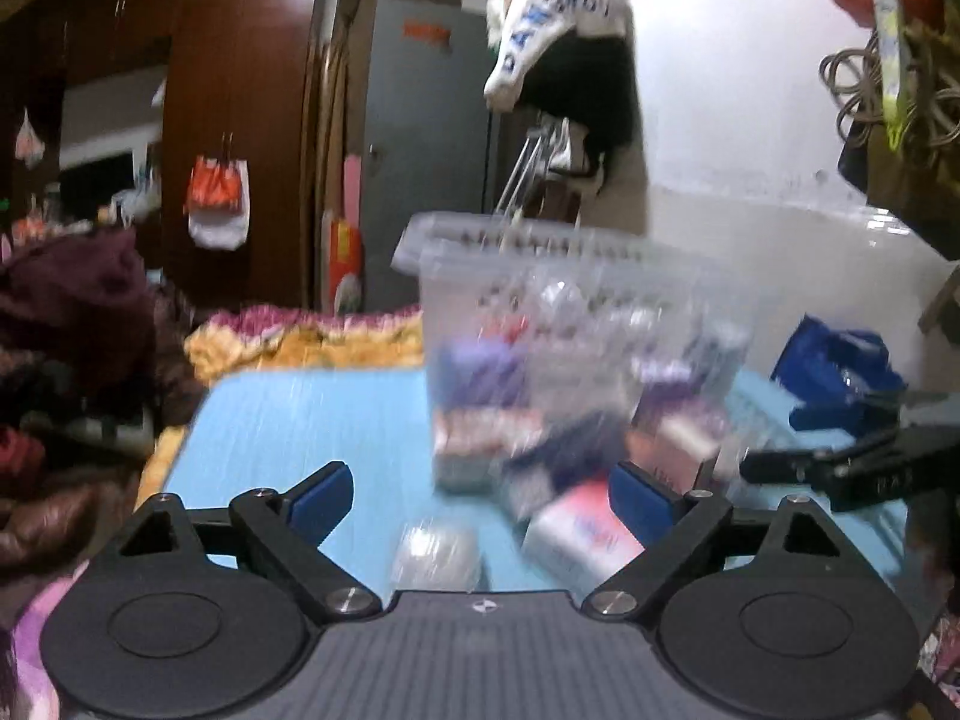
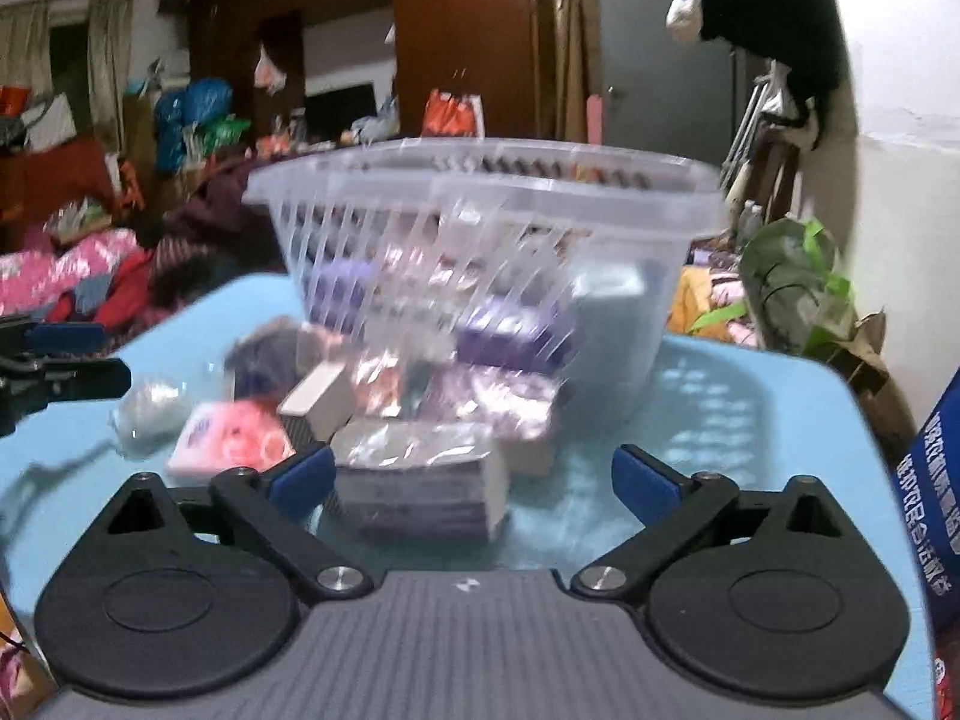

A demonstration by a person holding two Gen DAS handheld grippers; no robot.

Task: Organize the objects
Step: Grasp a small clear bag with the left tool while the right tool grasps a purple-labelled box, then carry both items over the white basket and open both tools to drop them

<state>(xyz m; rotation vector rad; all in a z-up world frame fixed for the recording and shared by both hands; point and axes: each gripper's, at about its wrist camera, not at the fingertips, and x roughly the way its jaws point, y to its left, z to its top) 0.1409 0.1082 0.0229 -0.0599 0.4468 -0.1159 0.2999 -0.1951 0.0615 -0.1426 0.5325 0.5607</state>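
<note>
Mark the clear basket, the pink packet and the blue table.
clear basket (image 2: 480, 159), right wrist view, front of its rim.
pink packet (image 2: 231, 438), right wrist view, middle of its top face.
blue table (image 1: 312, 420), left wrist view, bare top.

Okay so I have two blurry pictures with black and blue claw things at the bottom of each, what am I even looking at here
Those claws are two handheld grippers, one in each of a person's hands, and each carries a camera looking forward along its fingers. One picture comes from the left gripper, the other from the right gripper. Both stand open and hold nothing. Ahead of them, on a light blue table, sits a clear plastic basket. Small boxes and packets seem to be inside and around it, such as a pink packet, though the blur hides details. In the left picture, the black bar at the right edge is the other gripper.
</note>
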